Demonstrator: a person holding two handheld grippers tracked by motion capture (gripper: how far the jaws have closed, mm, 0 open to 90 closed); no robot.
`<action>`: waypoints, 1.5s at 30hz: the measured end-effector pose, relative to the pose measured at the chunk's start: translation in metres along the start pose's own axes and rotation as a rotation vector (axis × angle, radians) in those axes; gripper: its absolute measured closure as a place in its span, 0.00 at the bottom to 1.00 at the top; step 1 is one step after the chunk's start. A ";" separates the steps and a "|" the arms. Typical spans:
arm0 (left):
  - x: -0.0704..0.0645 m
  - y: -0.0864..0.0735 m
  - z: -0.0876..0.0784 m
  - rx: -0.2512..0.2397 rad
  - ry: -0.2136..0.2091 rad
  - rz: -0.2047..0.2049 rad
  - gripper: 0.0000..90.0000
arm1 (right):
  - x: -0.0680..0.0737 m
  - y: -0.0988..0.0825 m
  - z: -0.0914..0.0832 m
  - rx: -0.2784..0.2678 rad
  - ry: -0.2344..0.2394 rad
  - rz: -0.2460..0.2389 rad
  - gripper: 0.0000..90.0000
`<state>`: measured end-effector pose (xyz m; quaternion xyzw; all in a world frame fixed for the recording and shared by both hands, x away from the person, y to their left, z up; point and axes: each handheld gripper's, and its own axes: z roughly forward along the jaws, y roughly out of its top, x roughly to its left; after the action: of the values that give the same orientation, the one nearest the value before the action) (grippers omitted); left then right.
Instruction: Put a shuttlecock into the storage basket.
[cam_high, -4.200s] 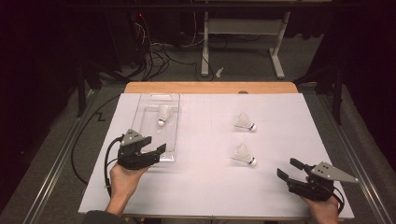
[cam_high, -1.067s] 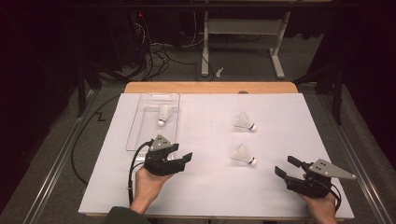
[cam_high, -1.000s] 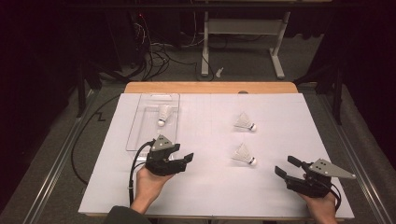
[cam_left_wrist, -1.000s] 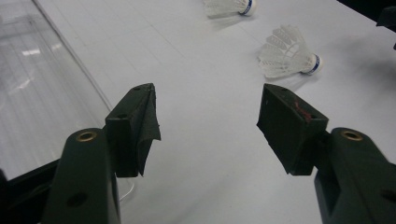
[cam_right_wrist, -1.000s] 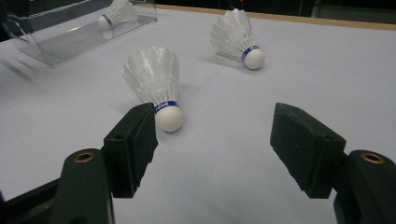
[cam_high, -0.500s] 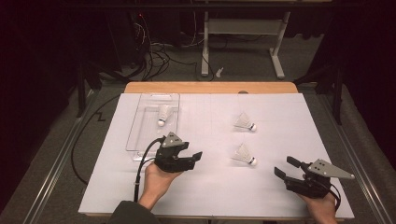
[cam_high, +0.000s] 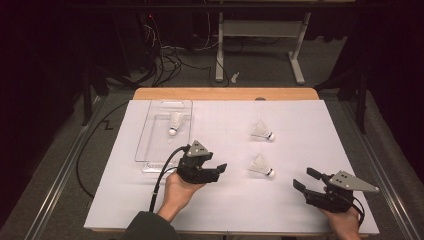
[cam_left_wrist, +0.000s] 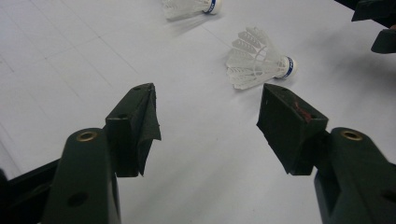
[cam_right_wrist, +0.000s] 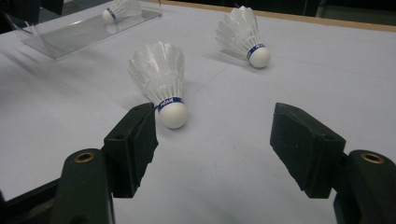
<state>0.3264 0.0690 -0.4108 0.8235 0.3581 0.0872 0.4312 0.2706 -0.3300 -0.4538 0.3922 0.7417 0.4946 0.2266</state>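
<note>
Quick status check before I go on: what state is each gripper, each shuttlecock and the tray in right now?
left gripper: open, empty, pointed at the near shuttlecock.
right gripper: open, empty, low over the table.
near shuttlecock: lying on its side on the table, free.
far shuttlecock: lying on its side, free.
shuttlecock in tray: lying inside the tray.
clear tray: flat on the table, holding one shuttlecock.

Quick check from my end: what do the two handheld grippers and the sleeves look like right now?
Both are black two-finger units. The left gripper and right gripper each carry a grey three-cornered plate on top. A black cable trails from the left one. Its fingers have black pads, one with a red scuff. A dark sleeve covers the left forearm.
</note>
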 end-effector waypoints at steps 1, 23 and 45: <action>0.000 0.000 0.001 0.003 0.000 -0.002 0.42 | 0.000 0.000 0.000 0.001 0.001 0.001 0.35; -0.017 0.021 0.026 0.064 -0.045 0.014 0.42 | 0.000 0.001 0.001 0.000 0.009 -0.015 0.36; -0.021 0.039 0.039 0.208 -0.052 -0.002 0.49 | 0.000 0.000 0.001 0.007 -0.004 -0.012 0.37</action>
<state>0.3486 0.0150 -0.4016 0.8656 0.3546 0.0277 0.3526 0.2715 -0.3296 -0.4542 0.3894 0.7455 0.4898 0.2295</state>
